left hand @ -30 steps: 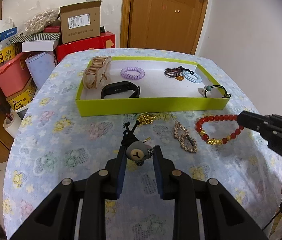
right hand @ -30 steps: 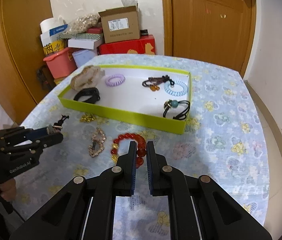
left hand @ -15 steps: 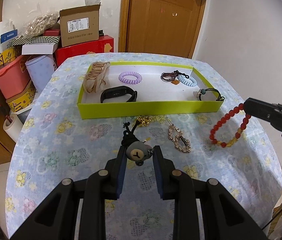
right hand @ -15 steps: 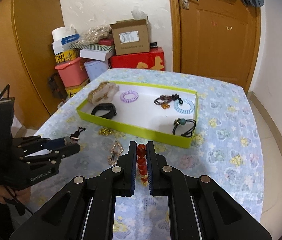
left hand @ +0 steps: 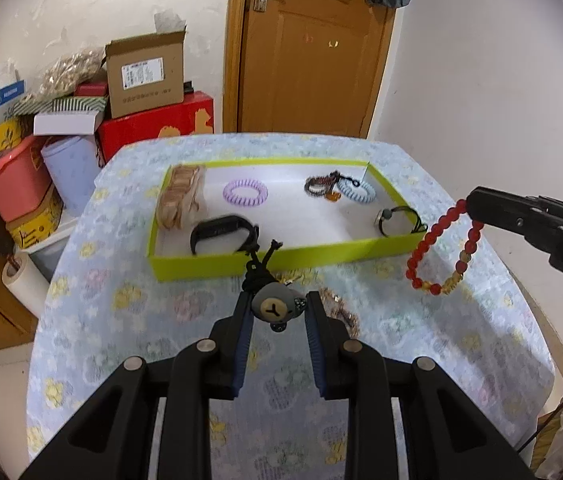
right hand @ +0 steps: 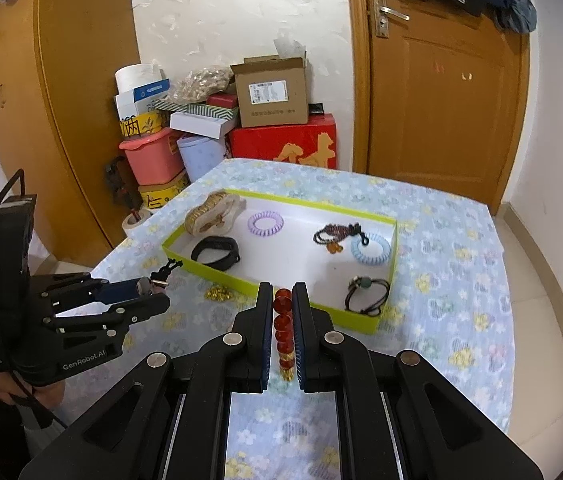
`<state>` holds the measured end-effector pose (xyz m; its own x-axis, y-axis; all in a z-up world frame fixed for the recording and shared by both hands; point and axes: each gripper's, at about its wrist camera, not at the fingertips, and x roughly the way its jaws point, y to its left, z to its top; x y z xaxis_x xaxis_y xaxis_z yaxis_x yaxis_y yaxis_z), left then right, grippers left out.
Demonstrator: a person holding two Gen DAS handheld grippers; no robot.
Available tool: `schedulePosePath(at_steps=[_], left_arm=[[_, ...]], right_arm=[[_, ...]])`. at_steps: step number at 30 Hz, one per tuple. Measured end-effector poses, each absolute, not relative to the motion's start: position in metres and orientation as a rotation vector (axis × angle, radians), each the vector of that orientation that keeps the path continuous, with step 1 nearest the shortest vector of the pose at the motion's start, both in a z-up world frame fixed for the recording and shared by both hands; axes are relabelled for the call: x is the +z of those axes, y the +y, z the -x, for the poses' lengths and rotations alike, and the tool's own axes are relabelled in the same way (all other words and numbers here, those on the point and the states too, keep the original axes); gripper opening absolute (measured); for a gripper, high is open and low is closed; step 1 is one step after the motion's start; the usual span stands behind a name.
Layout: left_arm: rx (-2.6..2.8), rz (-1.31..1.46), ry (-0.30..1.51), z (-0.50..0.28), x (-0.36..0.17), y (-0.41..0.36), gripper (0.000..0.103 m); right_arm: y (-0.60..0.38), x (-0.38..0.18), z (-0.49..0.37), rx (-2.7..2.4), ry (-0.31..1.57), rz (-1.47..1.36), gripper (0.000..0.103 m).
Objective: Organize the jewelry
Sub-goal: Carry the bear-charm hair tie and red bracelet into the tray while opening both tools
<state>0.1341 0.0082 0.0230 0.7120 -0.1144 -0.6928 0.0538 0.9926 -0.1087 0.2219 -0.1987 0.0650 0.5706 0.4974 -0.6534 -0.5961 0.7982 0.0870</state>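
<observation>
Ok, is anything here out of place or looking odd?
Two gold pieces lie loose on the table outside the tray: a gold chain by its front wall and a brooch nearer. Nothing looks spilled or broken.

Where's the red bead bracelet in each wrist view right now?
Left wrist view: red bead bracelet hangs at right from the right gripper, above the table.
Right wrist view: bracelet at center, between that gripper's jaws.
Shared landmark: green tray.
</observation>
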Motion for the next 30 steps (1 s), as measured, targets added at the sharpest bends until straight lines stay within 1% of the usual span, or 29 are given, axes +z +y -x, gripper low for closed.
schedulePosePath(at_steps=[7,16,24,30], left_arm=[[-0.118,0.061,0.738,-0.149,0.040,0.006,0.027],[-0.132,0.041,0.729,-0.175,0.048,0.003,0.027],[-0.150,0.031,0.722,-0.201,0.048,-0.001,0.027],[-0.164,0.042,0.741,-0.218,0.038,-0.001,0.027]], right_arm=[[-0.195,0.076,-0.237,0.650,0.704,0.145,0.009],[-0.187,0.086,-0.265,0.645,0.683,0.160,0.009],[-0.182,0.075,-0.290,0.635,0.707,0.157,0.009],[-0.178,0.059,-0.305,0.633,0.743,0.151,0.009]])
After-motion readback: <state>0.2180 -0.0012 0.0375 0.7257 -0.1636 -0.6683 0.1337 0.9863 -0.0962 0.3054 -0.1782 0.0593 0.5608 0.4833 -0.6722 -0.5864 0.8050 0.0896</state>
